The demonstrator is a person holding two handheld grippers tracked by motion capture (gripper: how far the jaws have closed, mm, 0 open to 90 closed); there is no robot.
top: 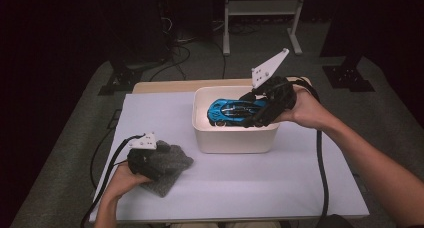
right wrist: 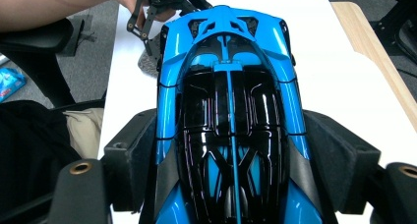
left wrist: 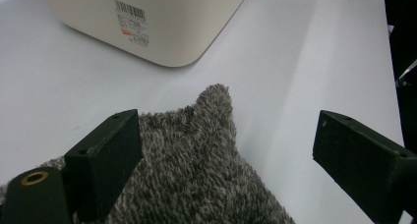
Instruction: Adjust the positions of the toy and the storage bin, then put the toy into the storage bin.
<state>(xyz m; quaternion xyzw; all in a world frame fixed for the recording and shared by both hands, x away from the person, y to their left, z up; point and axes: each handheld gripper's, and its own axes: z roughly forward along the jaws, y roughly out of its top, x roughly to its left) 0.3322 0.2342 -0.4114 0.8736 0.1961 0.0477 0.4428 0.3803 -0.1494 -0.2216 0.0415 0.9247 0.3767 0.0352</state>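
A cream plastic bin [top: 235, 138] sat on the white table [top: 250, 188], near the far edge. A blue and black toy sports car [top: 235, 109] was over the open bin, down between its walls. I could not tell if the car touched the bottom. I could not see anything else inside the bin.

The right gripper [top: 265, 108] reached into the bin from the right side. Its two black jaws were clamped on the car, one on each side. In the right gripper view, the car [right wrist: 228, 121] ran straight out between the jaws, and each pad pressed on a blue side.

The left gripper [top: 145, 160] was well apart from the bin, near the front left of the table. Its jaws stood wide apart over a fuzzy grey cloth [left wrist: 196, 170] that lay flat on the table. The jaws were not squeezing the cloth. The bin's side, with a barcode sticker [left wrist: 132, 22] on it, showed just past the cloth.
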